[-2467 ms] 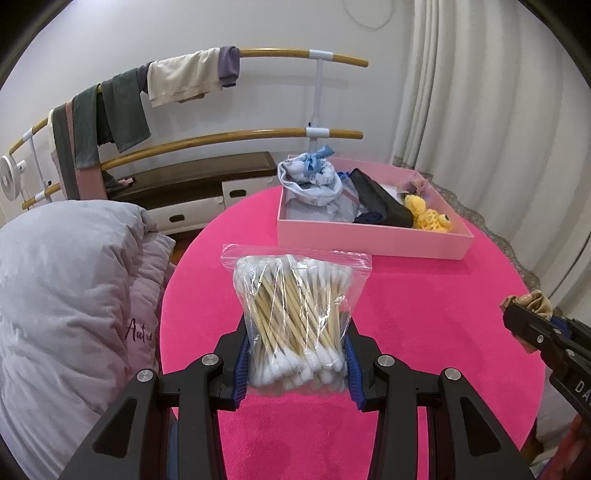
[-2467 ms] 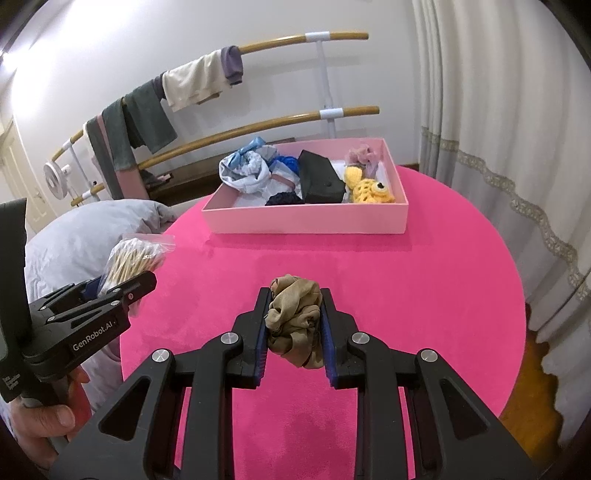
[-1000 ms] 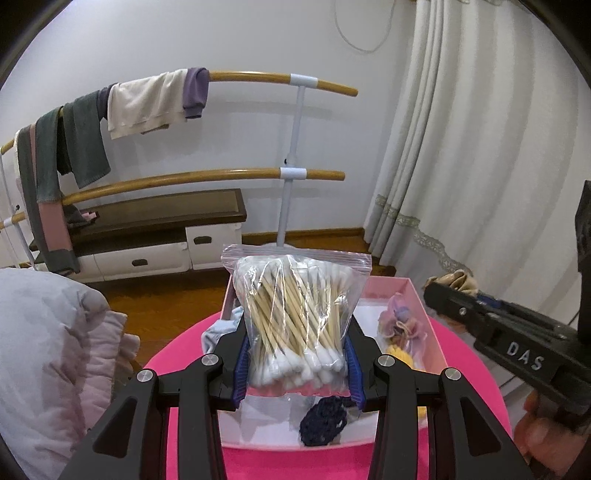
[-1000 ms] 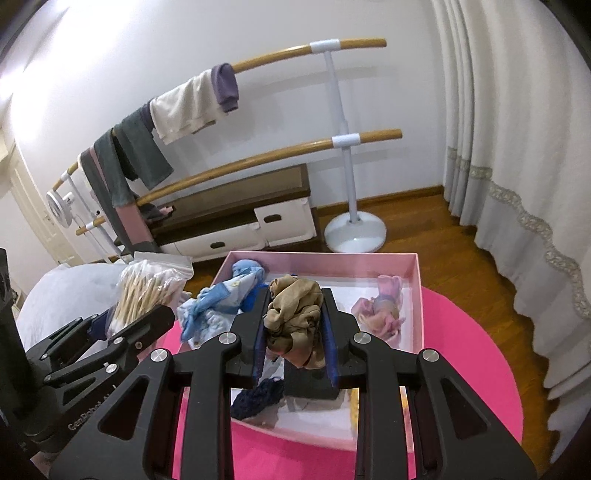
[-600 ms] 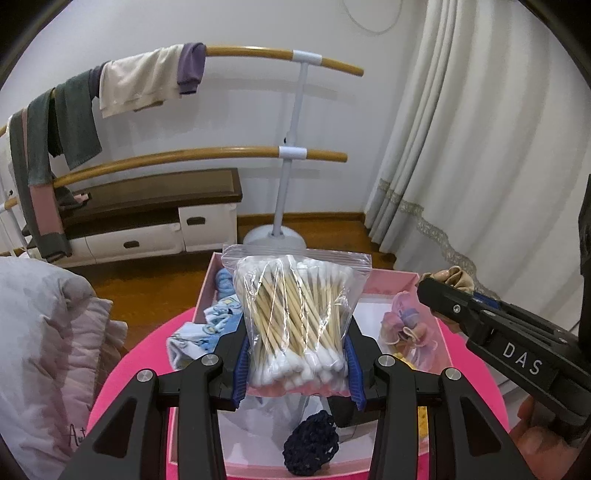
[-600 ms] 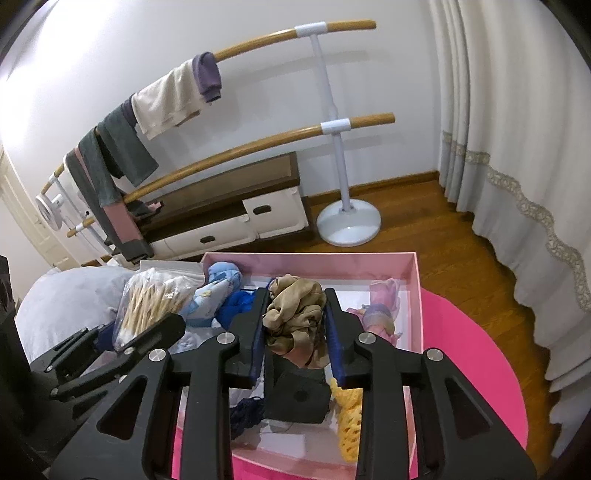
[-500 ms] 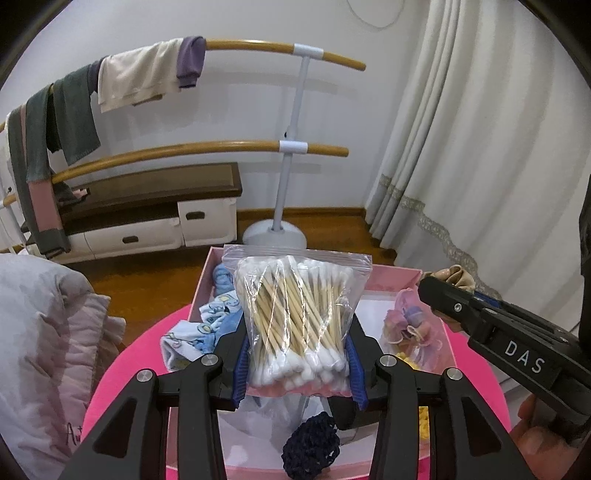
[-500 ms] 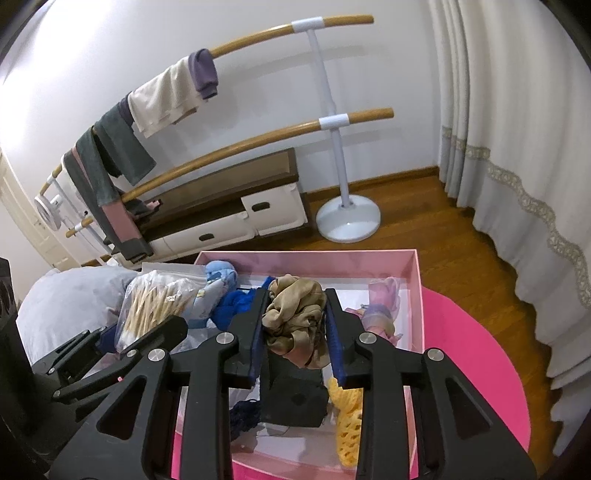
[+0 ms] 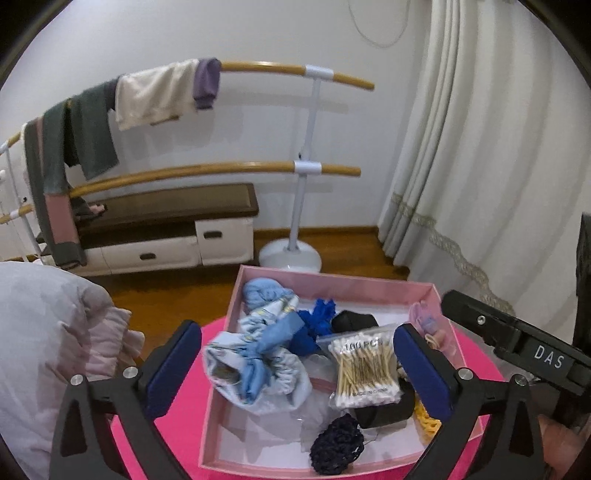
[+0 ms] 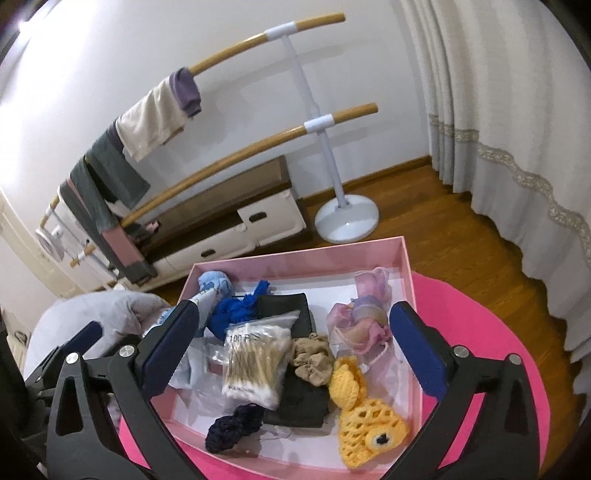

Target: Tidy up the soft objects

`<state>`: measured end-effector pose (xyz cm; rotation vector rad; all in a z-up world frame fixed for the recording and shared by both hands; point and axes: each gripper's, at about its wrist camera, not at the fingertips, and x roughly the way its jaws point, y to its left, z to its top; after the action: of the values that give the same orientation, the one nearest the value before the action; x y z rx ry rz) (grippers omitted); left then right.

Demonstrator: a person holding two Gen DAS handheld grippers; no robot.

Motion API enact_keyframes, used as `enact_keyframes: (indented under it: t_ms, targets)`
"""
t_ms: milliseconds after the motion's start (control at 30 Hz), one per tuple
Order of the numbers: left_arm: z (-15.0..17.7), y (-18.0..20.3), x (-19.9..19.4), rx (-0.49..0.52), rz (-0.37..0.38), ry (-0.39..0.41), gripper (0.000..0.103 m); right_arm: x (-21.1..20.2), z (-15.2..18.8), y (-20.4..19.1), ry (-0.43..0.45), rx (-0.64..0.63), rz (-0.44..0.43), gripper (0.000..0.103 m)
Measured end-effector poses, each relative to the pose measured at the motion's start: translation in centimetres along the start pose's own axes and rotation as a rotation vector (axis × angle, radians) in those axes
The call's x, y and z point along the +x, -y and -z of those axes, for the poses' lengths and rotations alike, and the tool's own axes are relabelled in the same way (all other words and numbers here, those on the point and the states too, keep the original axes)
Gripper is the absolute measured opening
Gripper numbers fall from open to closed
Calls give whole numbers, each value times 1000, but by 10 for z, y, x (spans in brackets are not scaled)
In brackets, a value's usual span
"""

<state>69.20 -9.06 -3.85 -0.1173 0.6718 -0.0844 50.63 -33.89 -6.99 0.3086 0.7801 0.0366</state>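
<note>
Pink table [image 10: 480,314] holds pink box [image 10: 295,260]; swab bag [image 10: 255,363], tan scrunchie [image 10: 312,360] inside, both grippers [image 9: 299,363] [image 10: 291,343] spread wide, empty.

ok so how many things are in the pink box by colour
blue: 2, the pale cloth bundle and bright blue knit
black: 1, pouch
navy: 1, scrunchie
tan: 1, scrunchie
yellow: 1, crochet fish
pink: 1, organza bag
clear: 1, swab bag
total: 8

White wall [image 9: 258,33], wooden floor [image 10: 461,236], pale curtains [image 9: 498,147], low bench [image 9: 166,221].
</note>
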Motion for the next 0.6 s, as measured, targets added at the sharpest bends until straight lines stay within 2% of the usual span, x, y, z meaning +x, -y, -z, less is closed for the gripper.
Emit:
enact_keyframes:
  t_ms: [300, 600]
  targets:
    - [29, -6, -59, 38, -58, 94, 103, -53, 16, -12, 61, -1, 14, 103]
    - [103, -18, -170, 70, -69, 180, 103, -143, 64, -36, 156, -39, 35, 103]
